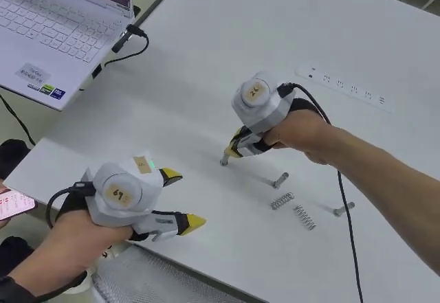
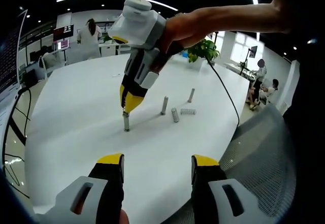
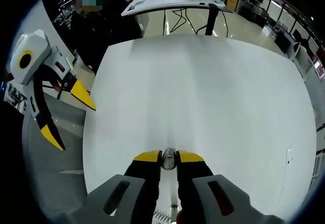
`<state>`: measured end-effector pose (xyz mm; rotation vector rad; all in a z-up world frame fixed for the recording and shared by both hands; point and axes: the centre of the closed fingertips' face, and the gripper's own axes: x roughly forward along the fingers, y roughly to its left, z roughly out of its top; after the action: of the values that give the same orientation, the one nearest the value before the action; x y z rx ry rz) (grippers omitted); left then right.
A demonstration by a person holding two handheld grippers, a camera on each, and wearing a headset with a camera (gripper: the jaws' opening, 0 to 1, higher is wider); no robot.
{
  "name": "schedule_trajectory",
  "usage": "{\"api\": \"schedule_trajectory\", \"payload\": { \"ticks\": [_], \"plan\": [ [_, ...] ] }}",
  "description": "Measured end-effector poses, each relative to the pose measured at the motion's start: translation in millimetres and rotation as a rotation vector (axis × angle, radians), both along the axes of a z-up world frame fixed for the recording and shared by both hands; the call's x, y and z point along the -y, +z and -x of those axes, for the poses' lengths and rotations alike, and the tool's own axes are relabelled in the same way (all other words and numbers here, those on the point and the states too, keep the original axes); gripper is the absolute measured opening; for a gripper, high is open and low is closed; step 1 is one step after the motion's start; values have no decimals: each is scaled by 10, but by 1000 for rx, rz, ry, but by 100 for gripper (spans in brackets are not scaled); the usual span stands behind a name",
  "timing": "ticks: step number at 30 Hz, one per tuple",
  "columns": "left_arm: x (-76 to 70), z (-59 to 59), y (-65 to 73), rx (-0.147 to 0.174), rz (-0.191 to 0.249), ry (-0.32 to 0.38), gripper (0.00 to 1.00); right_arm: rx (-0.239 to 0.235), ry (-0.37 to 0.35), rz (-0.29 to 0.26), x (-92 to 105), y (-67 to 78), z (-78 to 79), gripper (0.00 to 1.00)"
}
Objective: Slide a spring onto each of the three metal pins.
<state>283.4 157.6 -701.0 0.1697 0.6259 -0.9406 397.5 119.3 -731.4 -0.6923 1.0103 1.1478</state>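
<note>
My right gripper [image 1: 234,153] is shut on a small metal spring [image 3: 168,160], which shows between its yellow fingertips. It holds the spring right at the top of an upright metal pin [image 1: 224,160], the left pin [image 2: 125,122] of three. A second pin [image 1: 280,180] and a third pin [image 1: 343,209] stand to the right with no spring on them. Between them lie two loose springs [image 1: 282,200] [image 1: 304,217] flat on the white table [image 1: 206,55]. My left gripper [image 1: 182,198] rests open near the table's front edge, apart from the pins and holding nothing.
A laptop [image 1: 62,21] sits at the back left with a black cable [image 1: 127,42] beside it. A white power strip [image 1: 347,88] lies at the back right. A mesh chair back [image 1: 144,282] is below the front edge. A phone [image 1: 10,203] shows at far left.
</note>
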Motion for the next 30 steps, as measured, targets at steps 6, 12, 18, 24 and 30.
{"api": "schedule_trajectory", "payload": {
  "ticks": [6,12,18,24,30],
  "plan": [
    [0,-2,0,1,0,-1,48,3,9,11,-2,-40,-2,9],
    [7,-2,0,1,0,-2,48,-2,14,13,-26,-96,-20,9],
    [-4,-14,5,3,0,2,48,-6,34,33,-38,-167,14,10],
    [-24,-34,10,6,-3,2,49,-13,44,38,-68,-229,14,9],
    [-43,-74,35,11,-1,8,49,-15,56,52,-60,-283,17,10]
  ]
}}
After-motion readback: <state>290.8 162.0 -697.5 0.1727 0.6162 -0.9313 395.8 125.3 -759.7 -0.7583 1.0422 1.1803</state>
